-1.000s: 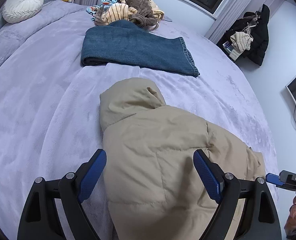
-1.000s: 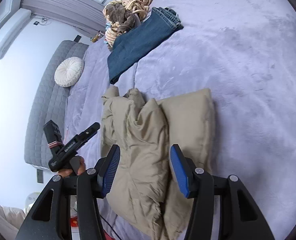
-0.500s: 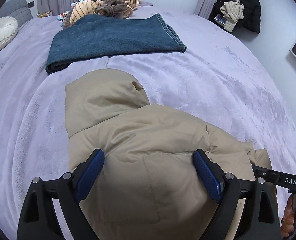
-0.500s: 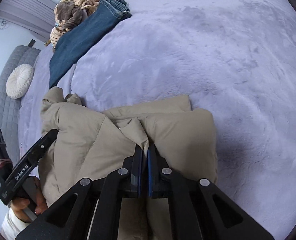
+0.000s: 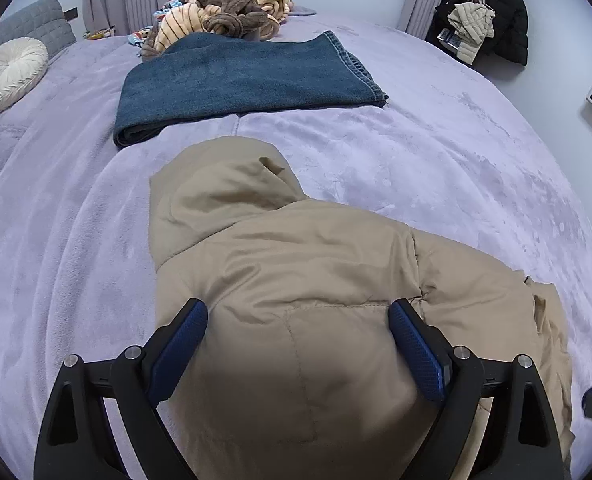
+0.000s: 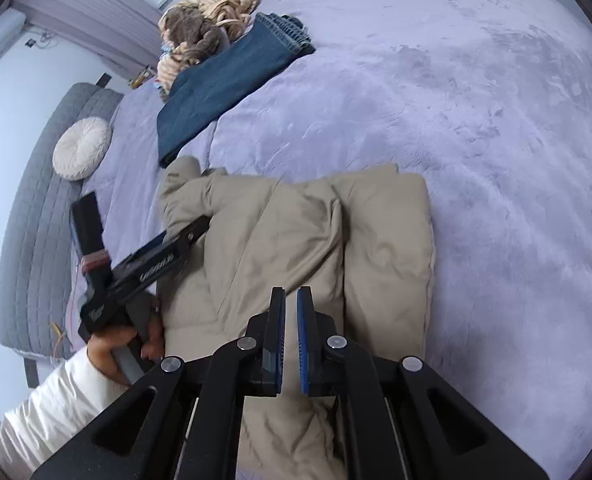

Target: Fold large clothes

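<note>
matt puffy jacket; plush bedspread; denim jeans.

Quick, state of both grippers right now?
Left gripper: open, jaws spread over the beige jacket.
Right gripper: jaws nearly together above the jacket; cannot tell if fabric is pinched.

Soft, even daylight, slightly cool; strong fisheye bending and dark corners; a dim shadow on the near jacket

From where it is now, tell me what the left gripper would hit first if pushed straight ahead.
The left gripper, jaws wide open, straddles the tan jacket, so it would run into the jacket body first, then its hood. The folded jeans lie farther on; depth is uncertain.
</note>
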`<state>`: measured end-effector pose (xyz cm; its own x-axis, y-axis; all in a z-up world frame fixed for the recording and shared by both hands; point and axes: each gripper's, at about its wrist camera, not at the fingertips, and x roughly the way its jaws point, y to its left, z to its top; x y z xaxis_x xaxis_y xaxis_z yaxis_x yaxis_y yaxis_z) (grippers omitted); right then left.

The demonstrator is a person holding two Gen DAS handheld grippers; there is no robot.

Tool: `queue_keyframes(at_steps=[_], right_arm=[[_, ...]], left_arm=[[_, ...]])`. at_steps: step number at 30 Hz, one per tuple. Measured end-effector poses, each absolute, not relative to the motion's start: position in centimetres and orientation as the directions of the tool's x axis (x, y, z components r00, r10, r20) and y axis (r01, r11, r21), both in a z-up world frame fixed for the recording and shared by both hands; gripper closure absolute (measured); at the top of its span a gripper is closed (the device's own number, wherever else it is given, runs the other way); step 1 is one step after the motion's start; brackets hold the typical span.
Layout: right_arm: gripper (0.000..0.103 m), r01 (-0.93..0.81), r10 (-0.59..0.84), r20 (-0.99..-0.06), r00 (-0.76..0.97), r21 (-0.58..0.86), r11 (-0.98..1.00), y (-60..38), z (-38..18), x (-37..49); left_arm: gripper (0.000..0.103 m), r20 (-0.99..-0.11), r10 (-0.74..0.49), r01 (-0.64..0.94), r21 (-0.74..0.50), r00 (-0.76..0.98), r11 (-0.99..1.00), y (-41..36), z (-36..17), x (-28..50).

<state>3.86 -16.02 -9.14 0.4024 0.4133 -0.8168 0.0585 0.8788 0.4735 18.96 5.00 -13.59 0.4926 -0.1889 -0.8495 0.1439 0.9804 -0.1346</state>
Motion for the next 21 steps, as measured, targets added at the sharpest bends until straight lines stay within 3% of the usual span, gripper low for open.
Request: queue_keyframes(at_steps=[6,17,21], right_arm=[[0.097,0.038,0.379,-0.852,0.361,0.419,0.907,-14.1,-10.6,1.0],[0.1,0.069,0.301,-0.912,0.279,0.332,0.941,-13.3,-15.8,0.1],[0.093,0.122,0.3,-0.917,0.263,0.34,0.932,-13.9,-16.0,-0.8]], left_arm=[[0.011,-0.841,-0.213,0.125,-0.173,0.497,0.977,8.4,-10.6,13.5],[0.008,-0.894,-0.215,0.08,-0.199,0.394,0.977,9.6,-13.9,6.7],[0.008,-0.909,-0.183,0.085,-0.164,0.374,0.983,9.4,-12.9,6.2]])
